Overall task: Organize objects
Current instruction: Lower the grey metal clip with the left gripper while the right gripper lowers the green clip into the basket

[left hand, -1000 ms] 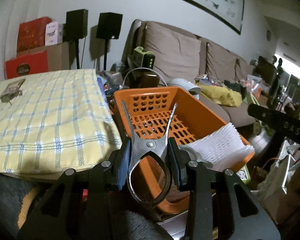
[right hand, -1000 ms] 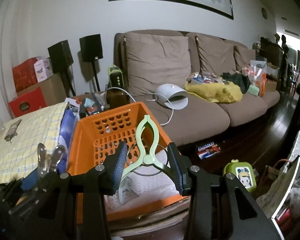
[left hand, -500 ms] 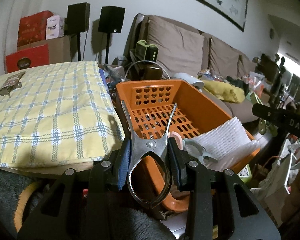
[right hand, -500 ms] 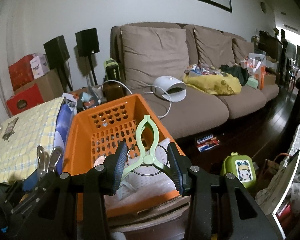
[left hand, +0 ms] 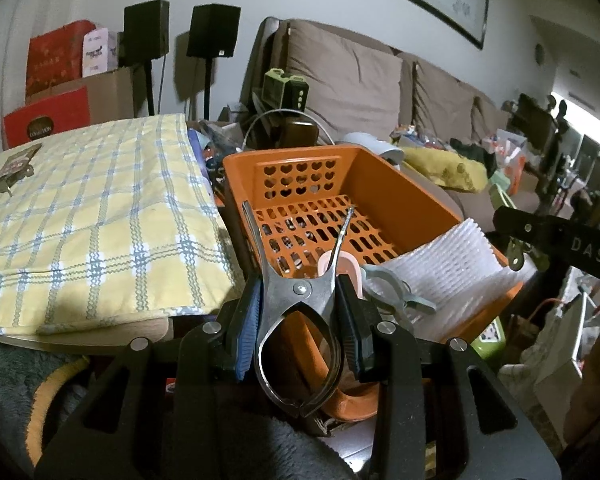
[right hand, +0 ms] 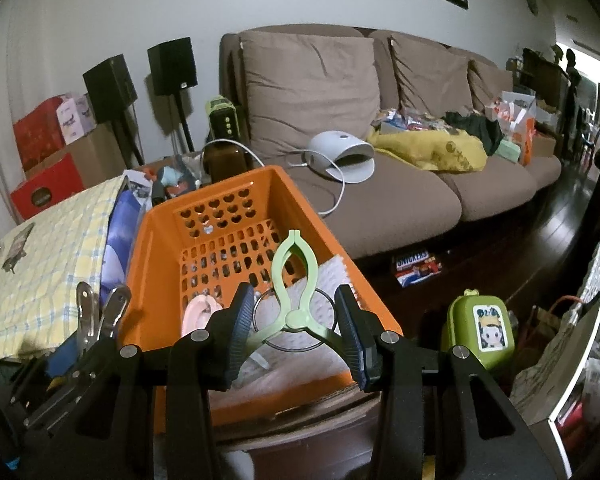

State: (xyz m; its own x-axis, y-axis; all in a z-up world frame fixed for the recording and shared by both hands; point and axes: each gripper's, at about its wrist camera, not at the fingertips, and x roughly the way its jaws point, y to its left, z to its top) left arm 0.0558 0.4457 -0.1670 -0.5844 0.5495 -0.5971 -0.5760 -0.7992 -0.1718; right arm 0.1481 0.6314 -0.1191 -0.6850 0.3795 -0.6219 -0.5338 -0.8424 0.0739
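The room is a living room with a long brown sofa (right hand: 380, 128) against a pale wall, two black speakers (right hand: 172, 66) on stands, and red boxes (left hand: 48, 116) in the corner. A yellow checked cloth (left hand: 92, 216) covers the bench at the left side. Just beside the right edge of the cloth stands an orange basket (right hand: 156, 240) with heart-shaped holes in its far wall. Inside it, at the near end, lie a white ribbed sheet (left hand: 452, 264), a pink clip (right hand: 200, 312) and a grey clip (left hand: 396, 292).

The left tool (left hand: 300, 320) is closed on a metal clip (left hand: 296, 292): its blue pads press the two handles from the sides. The clip sits over the near left edge of the basket. Its long axis runs away from the camera; the two thin jaws stand spread and point toward the far wall of the basket, and the wire loop hangs at the near end.

The right tool (right hand: 296, 328) is closed on a green clip (right hand: 296, 280) in the same manner, with the pads on the handles. This clip is over the near end of the basket, above the white sheet. Its long axis also points away, toward the far wall, with the tips meeting at the top.
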